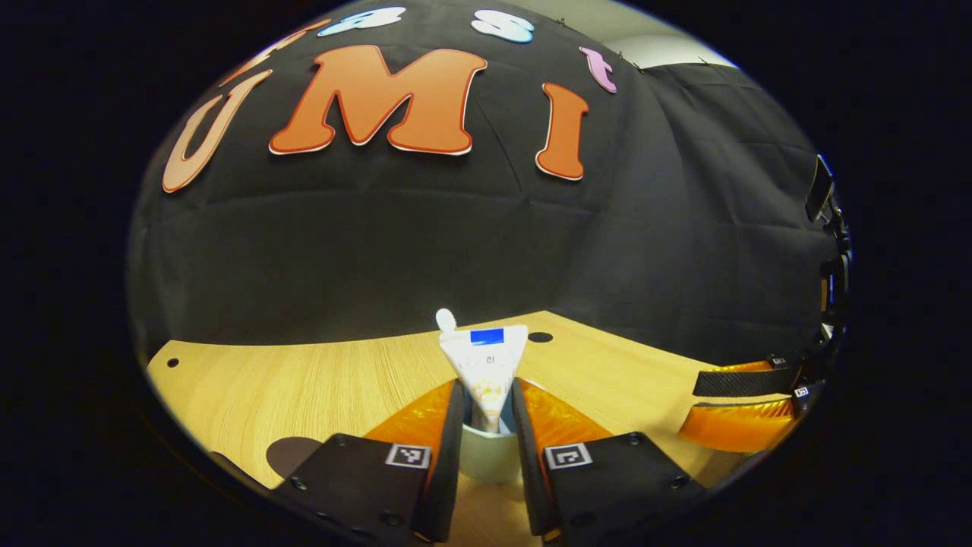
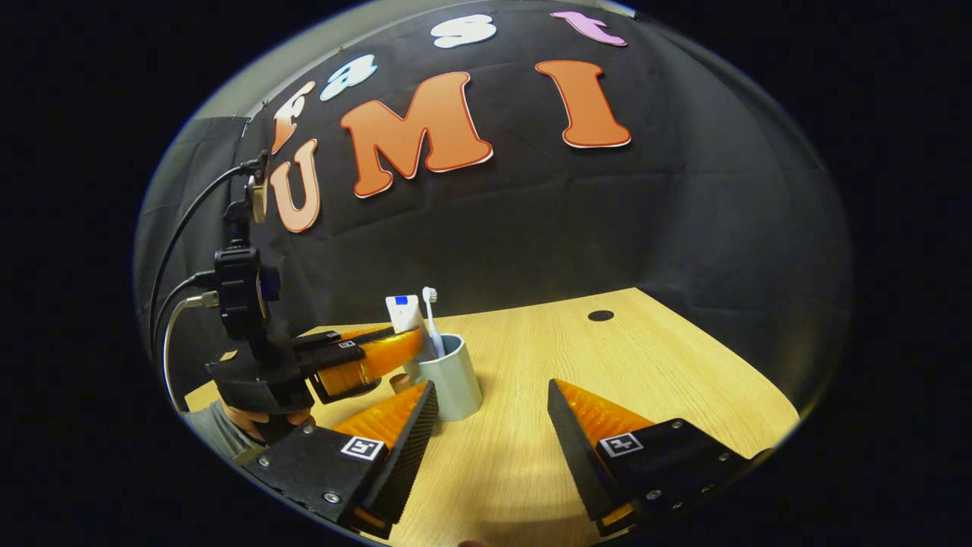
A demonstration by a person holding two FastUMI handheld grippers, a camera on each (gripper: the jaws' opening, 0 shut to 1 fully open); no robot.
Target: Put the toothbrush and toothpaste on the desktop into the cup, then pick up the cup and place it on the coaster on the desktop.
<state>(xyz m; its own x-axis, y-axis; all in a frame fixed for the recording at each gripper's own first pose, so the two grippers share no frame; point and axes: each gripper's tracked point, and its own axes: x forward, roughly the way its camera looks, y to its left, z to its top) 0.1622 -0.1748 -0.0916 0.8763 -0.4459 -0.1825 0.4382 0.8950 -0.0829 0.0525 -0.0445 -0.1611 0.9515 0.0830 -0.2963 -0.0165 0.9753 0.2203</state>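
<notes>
The white toothpaste tube [image 1: 486,365] stands crimped end up in the pale cup [image 1: 486,460], and my left gripper [image 1: 487,386] is shut on it just above the rim. A white toothbrush [image 1: 446,320] pokes up behind the tube. In the right gripper view the cup [image 2: 456,384] stands on the wooden desktop with the toothbrush [image 2: 430,308] and the toothpaste [image 2: 402,311] in it, and the left gripper [image 2: 380,351] reaches in from the left. My right gripper [image 2: 490,389] is open to the right of the cup, holding nothing. The dark round coaster [image 1: 292,453] lies on the desktop left of the cup.
The wooden desktop [image 2: 645,365] ends at the black cloth wall behind. Small dark holes [image 1: 540,336] [image 2: 601,315] mark its far part. A hand [image 2: 262,422] holds the left gripper, cables trailing above it. The right gripper [image 1: 740,406] sits at the right of the left gripper view.
</notes>
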